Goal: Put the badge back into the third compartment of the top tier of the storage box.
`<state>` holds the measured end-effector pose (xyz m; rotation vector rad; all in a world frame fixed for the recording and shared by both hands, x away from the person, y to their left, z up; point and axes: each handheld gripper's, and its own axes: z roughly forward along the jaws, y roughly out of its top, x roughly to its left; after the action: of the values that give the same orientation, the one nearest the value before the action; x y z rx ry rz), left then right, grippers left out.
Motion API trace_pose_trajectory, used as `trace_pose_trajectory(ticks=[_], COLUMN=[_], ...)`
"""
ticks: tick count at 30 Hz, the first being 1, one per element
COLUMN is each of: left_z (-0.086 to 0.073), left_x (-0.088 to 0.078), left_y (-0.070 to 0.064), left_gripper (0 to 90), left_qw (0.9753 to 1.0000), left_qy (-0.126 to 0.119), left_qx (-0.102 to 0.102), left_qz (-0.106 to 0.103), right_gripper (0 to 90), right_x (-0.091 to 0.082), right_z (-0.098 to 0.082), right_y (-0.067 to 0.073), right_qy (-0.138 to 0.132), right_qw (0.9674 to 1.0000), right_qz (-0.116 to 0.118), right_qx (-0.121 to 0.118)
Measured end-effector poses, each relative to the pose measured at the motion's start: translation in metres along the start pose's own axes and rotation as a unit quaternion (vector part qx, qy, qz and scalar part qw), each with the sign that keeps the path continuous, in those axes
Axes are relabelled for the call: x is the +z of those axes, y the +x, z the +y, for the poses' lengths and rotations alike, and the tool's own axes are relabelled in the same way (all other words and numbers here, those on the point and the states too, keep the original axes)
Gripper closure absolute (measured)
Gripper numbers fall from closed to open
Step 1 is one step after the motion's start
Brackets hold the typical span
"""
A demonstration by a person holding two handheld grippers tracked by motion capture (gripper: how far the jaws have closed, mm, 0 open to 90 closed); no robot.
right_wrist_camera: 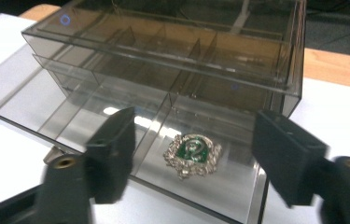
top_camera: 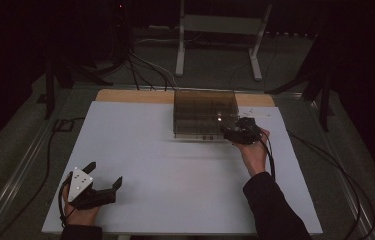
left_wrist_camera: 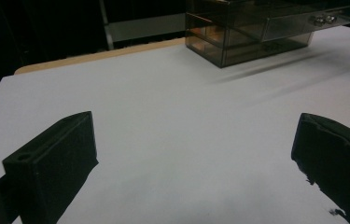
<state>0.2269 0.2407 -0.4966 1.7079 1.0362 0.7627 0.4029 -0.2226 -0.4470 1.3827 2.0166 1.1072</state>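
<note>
Your right tool (right_wrist_camera: 189, 154) hangs spread over the pulled-out lower drawer (right_wrist_camera: 116, 116) of the smoky clear organizer (top_camera: 205, 112), empty; beneath it a silver-green brooch (right_wrist_camera: 192, 154) lies in the drawer's front right compartment, likely just let go. Your left tool (top_camera: 106, 175) rests wide apart on the white counter (top_camera: 175, 165), out of the way. Reflections blur the dividers; the brooch's design is hard to make out.

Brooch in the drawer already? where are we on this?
Done, by the look of it: the brooch lies in a compartment of the pulled-out drawer of the smoky organiser box. In hand: nothing; the right hand-held gripper stands open above it. Left: the drawer isn't pushed in yet. The left hand-held gripper is open over the table.
</note>
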Motion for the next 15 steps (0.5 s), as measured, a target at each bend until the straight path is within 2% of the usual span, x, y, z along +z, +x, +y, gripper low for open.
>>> trace_pose_trajectory(ticks=[5,15], left_z=[0.0,0.0], left_x=[0.0,0.0], left_y=[0.0,0.001], left_gripper=[0.9,0.9], left_qw=[1.0,1.0], left_qy=[0.0,0.0], left_qx=[0.0,-0.001], left_qz=[0.0,0.002], right_gripper=[16.8,7.2], right_x=[-0.002,-0.013], right_z=[0.001,0.0], right_y=[0.0,-0.002], right_qy=[-0.005,-0.008], right_qw=[1.0,1.0], right_qz=[0.005,0.004], right_qx=[-0.004,0.0])
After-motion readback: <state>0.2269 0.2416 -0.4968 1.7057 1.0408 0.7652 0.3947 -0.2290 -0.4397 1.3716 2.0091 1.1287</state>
